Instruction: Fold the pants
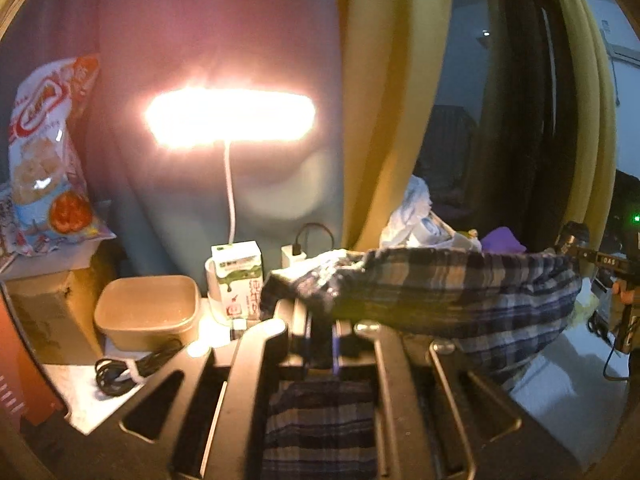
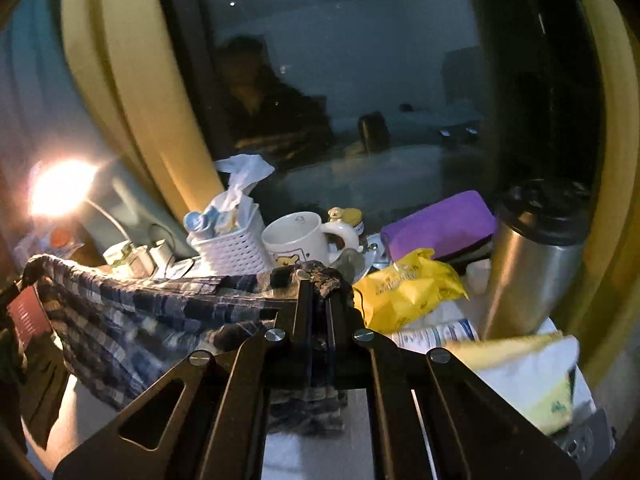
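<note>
The plaid pants [image 1: 460, 292] hang stretched in the air between my two grippers, above the white table. My left gripper [image 1: 320, 320] is shut on one end of the waistband, with cloth hanging down between its arms. My right gripper [image 2: 318, 284] is shut on the other end of the pants [image 2: 132, 312]; the cloth bunches over its fingertips. In the left wrist view the right gripper [image 1: 580, 252] shows at the far right, holding the cloth. In the right wrist view the left gripper [image 2: 28, 280] shows at the far left edge.
A bright lamp [image 1: 230, 120], a milk carton [image 1: 238, 276], a tan lidded box [image 1: 148, 308], a snack bag [image 1: 48, 160] and a coiled cable [image 1: 116, 372] stand left. A white basket [image 2: 232, 240], mug [image 2: 300, 236], yellow bag [image 2: 408, 288], purple case [image 2: 436, 224] and steel tumbler [image 2: 532, 256] crowd the back right.
</note>
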### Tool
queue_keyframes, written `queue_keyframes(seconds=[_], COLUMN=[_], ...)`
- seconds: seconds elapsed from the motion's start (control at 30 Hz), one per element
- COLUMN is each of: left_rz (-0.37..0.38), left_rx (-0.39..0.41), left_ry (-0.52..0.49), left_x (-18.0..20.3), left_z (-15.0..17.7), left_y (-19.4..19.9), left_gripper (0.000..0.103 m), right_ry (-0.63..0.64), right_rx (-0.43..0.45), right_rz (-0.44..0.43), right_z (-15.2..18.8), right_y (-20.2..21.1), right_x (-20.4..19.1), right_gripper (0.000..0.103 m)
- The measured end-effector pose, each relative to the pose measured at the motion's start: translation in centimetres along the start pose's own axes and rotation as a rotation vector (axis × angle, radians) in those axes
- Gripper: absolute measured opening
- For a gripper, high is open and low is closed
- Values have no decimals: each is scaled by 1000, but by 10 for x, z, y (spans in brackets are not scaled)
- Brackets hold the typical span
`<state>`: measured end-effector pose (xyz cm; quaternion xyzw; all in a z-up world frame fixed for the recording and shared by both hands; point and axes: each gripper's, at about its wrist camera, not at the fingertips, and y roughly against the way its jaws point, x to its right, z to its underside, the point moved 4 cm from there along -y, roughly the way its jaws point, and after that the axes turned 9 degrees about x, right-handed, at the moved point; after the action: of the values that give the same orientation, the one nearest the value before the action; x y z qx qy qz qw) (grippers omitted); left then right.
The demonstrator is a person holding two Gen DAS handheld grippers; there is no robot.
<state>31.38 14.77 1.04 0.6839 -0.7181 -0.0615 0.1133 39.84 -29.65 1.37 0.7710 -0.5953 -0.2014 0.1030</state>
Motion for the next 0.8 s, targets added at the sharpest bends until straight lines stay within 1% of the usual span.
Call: queue_keyframes(seconds=[0.1,0.23,0.37,0.5,0.6,0.67,0.8], left_rz=[-4,-15,-44,-104,-121,-126,-143], left_rx=[-11,-50,-109,-206,-256,-275,-283], left_ry=[-5,21,57,95,106,109,154], left_x=[-7,-23,-43,-64,-74,-79,-96], left_z=[3,14,32,59,75,81,80], left_y=[-26,-63,-95,-126,-141,-148,-147], left_gripper=[6,6,7,10,11,14,19], right_ry=[5,12,42,86,104,123,162], right_rx=[-16,-54,-97,-138,-167,-182,-200], right_rz=[17,29,43,59,74,103,139], right_z=[-1,2,10,20,26,28,31], right_y=[-26,-62,-100,-133,-153,-164,-174], right_x=[0,-1,-6,-12,-14,-15,-15], right_gripper=[6,6,6,6,6,7,7])
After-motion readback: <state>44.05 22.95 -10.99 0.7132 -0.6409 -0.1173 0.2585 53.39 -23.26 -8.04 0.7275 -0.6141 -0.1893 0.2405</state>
